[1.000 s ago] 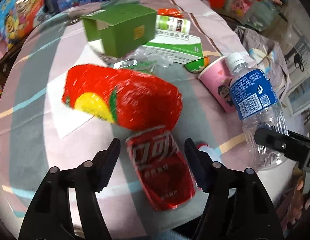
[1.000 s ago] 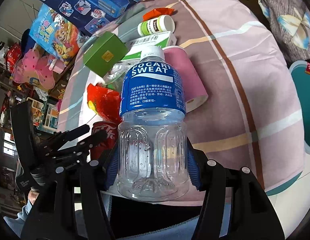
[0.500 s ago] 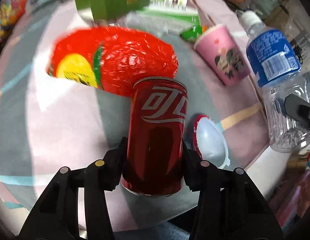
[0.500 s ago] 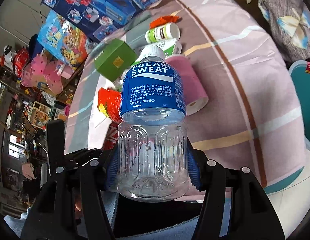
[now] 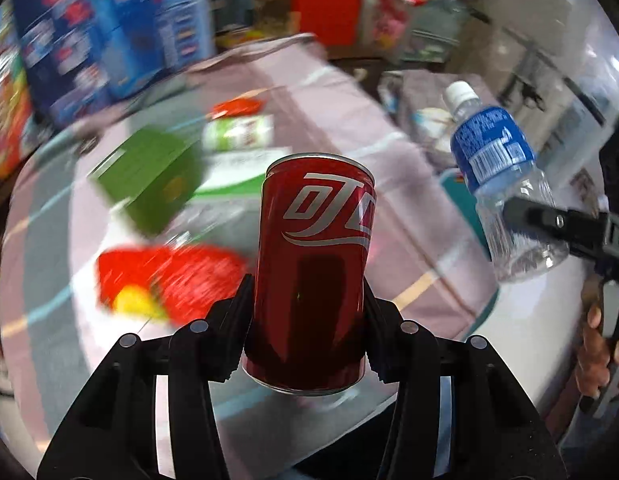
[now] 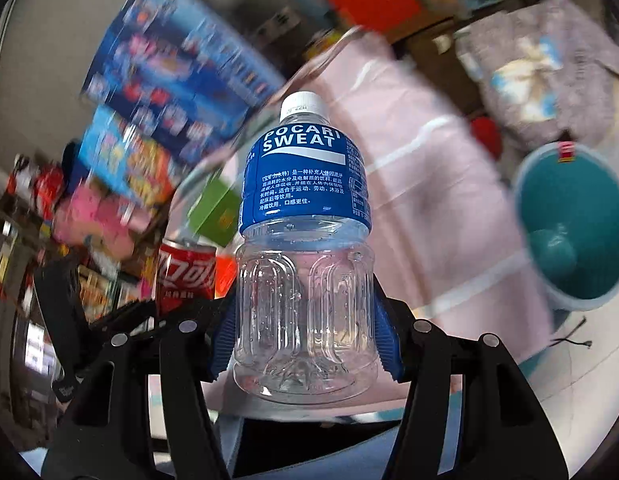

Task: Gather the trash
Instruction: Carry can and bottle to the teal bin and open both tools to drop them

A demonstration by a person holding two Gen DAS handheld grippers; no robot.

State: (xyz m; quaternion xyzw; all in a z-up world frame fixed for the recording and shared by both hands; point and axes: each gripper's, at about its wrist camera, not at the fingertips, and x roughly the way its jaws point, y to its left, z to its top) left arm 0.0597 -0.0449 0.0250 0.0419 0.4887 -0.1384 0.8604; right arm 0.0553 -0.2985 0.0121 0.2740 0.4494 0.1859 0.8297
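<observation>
Two pieces of trash are riding in my jaws at once: my left gripper is clamping the red can low on its sides, and my right gripper is pinching the clear bottle near its base. Both are hanging clear above the striped cloth, with the teal bin waiting off to the right. I am worrying about the bottle: thin walls gripped that low may be flexing, so a quick swing could be tipping it out. The can's slick side could be sliding too. Behind, the green box and what I am taking for a red wrapper, too smeared for certainty, are lying uncollected.
</observation>
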